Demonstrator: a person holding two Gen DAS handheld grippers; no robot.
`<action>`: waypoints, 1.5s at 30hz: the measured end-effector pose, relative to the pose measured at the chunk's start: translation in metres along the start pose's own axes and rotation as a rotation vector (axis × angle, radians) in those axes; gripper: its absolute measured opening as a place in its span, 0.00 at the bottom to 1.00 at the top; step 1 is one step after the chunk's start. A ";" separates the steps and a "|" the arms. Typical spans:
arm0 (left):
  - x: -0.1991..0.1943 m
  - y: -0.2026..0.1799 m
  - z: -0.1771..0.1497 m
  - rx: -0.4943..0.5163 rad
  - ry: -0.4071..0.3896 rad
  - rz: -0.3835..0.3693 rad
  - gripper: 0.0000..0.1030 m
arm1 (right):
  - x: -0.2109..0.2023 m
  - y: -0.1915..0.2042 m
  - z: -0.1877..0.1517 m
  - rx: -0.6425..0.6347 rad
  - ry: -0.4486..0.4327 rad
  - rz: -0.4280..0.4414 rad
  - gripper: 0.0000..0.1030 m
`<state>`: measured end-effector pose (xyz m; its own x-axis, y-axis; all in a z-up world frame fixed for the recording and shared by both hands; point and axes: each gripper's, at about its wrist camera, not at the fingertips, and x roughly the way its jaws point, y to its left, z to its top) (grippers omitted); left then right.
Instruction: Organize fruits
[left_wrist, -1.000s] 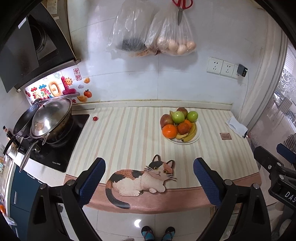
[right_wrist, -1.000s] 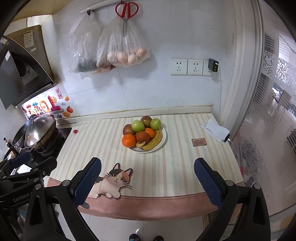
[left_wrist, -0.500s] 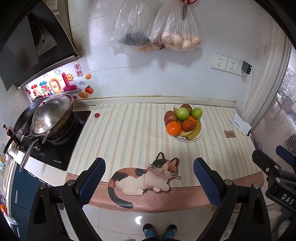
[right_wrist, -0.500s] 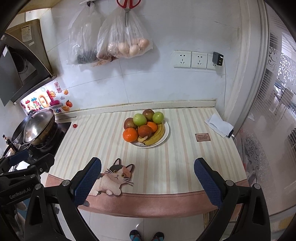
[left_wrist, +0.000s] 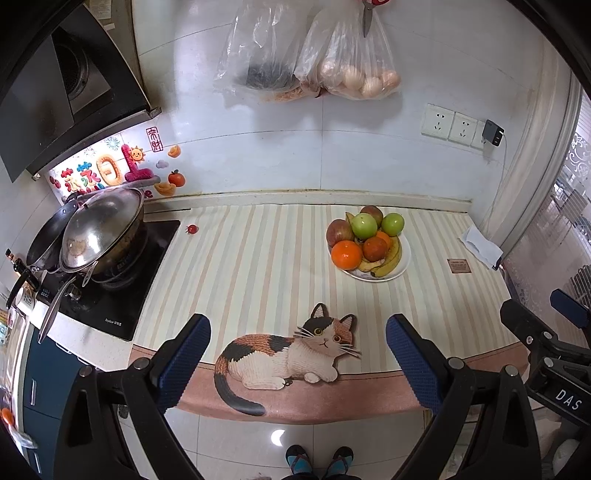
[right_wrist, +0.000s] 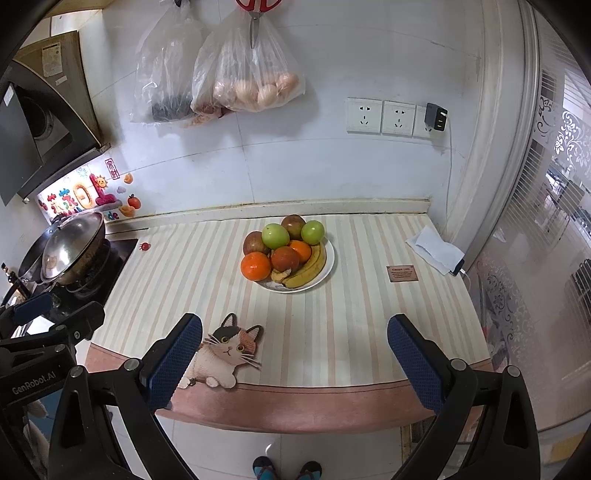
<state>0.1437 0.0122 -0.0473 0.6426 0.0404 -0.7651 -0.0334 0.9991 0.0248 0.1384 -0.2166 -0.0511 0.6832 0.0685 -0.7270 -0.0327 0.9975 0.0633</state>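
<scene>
Blue-padded left gripper (left_wrist: 297, 360) and right gripper (right_wrist: 294, 360) both gape wide, empty; white plate (right_wrist: 330, 263) mid-frame mostly hidden under fruit

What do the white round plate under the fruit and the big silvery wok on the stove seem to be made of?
The white round plate looks like glazed ceramic: a smooth, glossy white rim with a faint pattern near its front edge, though melamine is possible. The big silvery wok looks like stainless steel: a bright, mirror-like grey surface that reflects the room.
</scene>
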 end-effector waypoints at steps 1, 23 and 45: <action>0.001 0.000 0.000 0.001 -0.001 0.003 0.94 | 0.000 0.000 0.000 -0.002 0.000 -0.002 1.00; 0.001 0.000 -0.002 -0.005 0.000 0.011 0.95 | 0.005 -0.002 0.003 -0.011 0.004 0.012 1.00; -0.001 0.001 -0.002 -0.012 -0.001 0.016 0.94 | 0.003 0.002 0.003 -0.019 0.001 0.023 1.00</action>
<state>0.1417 0.0129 -0.0481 0.6428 0.0561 -0.7640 -0.0527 0.9982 0.0289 0.1432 -0.2144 -0.0512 0.6814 0.0912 -0.7263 -0.0622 0.9958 0.0667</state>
